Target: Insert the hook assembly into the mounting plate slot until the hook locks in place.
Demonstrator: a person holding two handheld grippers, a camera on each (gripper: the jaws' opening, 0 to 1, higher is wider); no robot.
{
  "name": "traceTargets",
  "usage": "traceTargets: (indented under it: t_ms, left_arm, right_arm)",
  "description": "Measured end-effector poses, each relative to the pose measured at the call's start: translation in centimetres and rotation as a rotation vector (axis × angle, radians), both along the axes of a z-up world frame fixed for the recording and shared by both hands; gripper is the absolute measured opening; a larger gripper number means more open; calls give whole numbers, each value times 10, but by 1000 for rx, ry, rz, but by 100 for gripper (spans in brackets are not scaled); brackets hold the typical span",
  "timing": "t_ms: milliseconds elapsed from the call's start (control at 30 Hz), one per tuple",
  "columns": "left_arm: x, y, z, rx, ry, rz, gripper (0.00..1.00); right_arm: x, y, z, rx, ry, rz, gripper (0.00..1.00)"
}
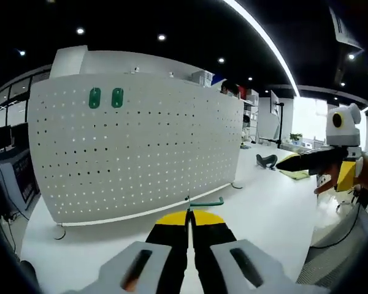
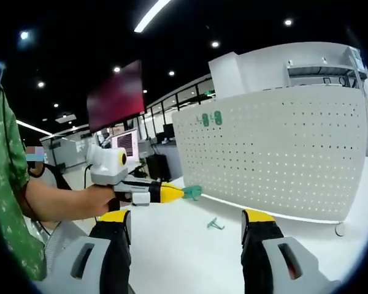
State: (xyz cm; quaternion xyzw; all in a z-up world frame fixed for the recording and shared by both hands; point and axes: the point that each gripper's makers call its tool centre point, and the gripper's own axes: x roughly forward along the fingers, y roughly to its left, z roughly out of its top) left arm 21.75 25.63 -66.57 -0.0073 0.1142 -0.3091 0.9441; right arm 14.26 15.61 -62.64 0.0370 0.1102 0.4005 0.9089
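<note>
Jaws pinching green hook (image 1: 207,203), base hidden

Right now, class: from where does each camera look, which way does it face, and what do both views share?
Left gripper view: rides the left gripper, shut on a green hook, facing the white pegboard; right gripper at right.
Right gripper view: rides the open right gripper, facing the pegboard obliquely; a hand holds the left gripper.
Shared: pegboard, its two green plates, white table.
</note>
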Motion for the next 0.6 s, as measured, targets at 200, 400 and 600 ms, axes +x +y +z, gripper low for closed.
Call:
traceTargets:
  t_ms: [200,400,600]
  left_arm:
    - [-4,-2,7,-24,-12,-1,1]
    - [-8,-4,13,-37,-25,-1,1]
    - [-11,-7,20,-40,-44,-9,1]
  right_arm:
    - [1,3,2,17,9,1,69]
    - [3,5,2,34,28,4,64]
    - [6,7,0,57,63,2,59]
